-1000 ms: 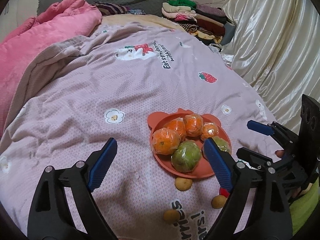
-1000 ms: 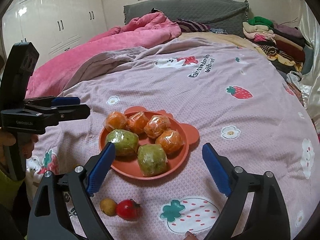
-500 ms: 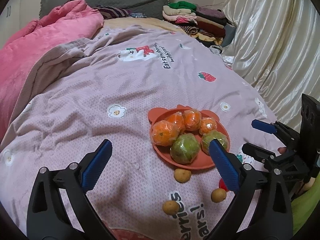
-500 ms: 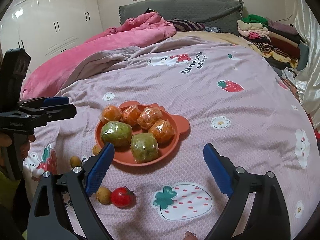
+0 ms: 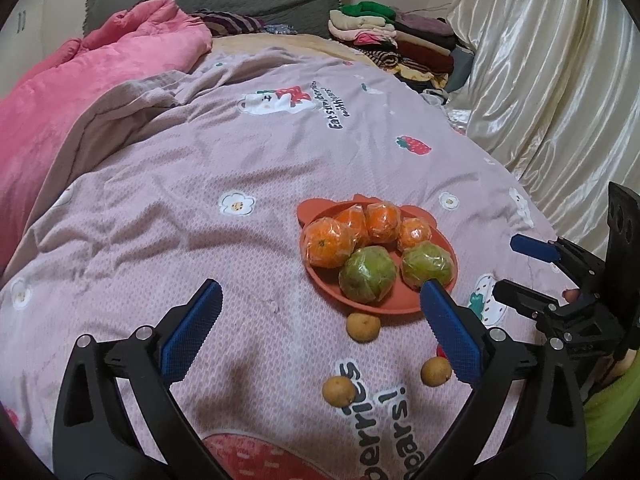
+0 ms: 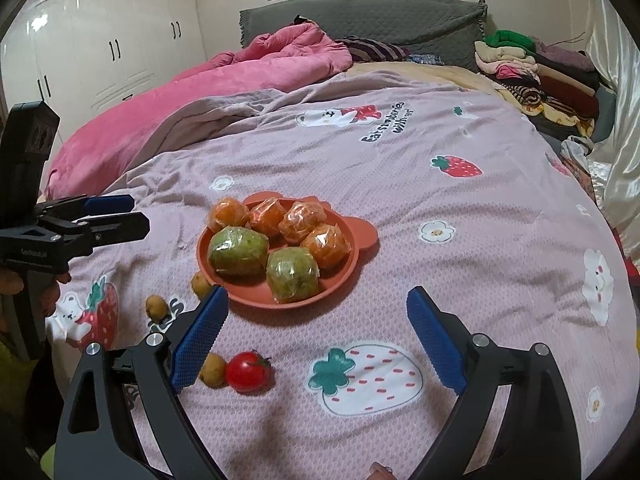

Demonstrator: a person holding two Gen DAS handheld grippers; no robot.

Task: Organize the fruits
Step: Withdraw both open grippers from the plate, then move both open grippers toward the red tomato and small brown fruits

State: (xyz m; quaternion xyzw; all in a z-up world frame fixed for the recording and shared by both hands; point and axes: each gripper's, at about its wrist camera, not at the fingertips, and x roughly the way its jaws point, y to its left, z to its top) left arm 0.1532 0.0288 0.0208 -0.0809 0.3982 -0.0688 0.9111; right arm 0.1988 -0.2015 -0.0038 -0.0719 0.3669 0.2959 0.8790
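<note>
Both grippers, left gripper and right gripper, hang over the bed with fingers spread wide, holding nothing. Wrapped fruits sit on the plate; tomato and three small brown fruits lie just beside the plate.

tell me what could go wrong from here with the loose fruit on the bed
1. The three small brown fruits and the red tomato lie loose on soft, wrinkled bedding; pressing nearby could roll them away.
2. The plate is crowded with six wrapped fruits; adding more may push one off.
3. Both tongs, left and right, hang open close together and might collide.
</note>
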